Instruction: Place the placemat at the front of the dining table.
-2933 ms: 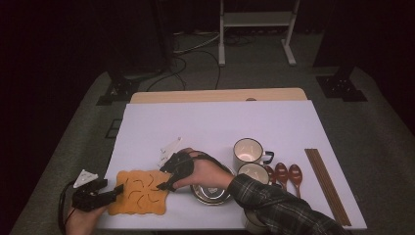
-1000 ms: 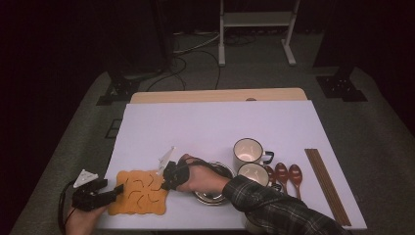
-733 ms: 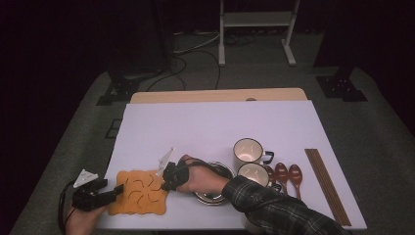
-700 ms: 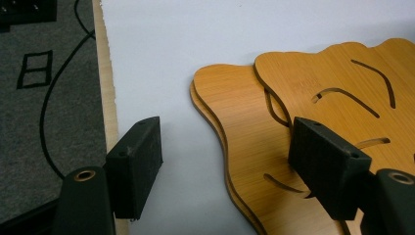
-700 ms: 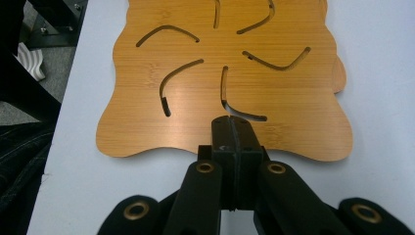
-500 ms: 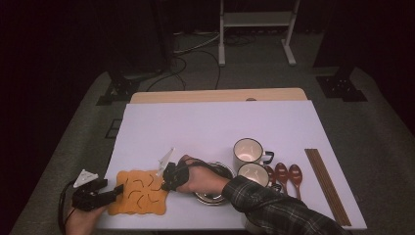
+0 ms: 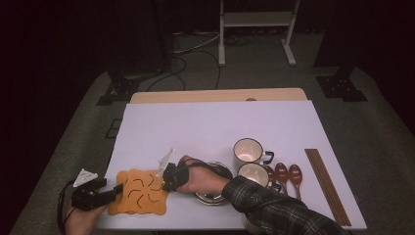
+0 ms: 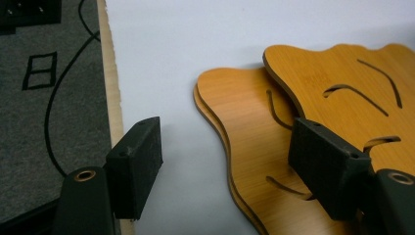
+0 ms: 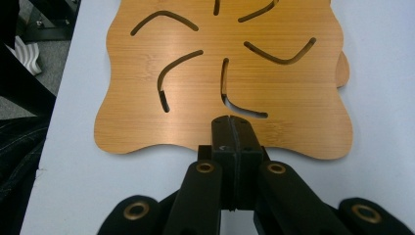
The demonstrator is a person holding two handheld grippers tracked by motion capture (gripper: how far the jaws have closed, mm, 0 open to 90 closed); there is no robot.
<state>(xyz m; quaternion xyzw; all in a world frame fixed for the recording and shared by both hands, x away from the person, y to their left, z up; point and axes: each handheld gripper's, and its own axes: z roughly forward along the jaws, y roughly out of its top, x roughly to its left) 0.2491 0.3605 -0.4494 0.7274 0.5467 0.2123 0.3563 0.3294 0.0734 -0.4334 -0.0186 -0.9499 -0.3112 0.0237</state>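
Two mugs (image 7: pixel 248 152) stand empty beside a bowl (image 7: pixel 215 196). Wooden trivets (image 7: pixel 139 192) lie stacked at the table's (image 7: pixel 220 122) near-left corner; the left gripper (image 8: pixel 220 166) gapes around their edge, while the right gripper (image 9: pixel 232 128), jaws pressed together, rests on top.

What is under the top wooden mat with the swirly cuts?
Under the top wooden mat lies another wooden mat, its edge poking out on the white table. A thinner edge below hints at a third. Most of the lower mats is covered.
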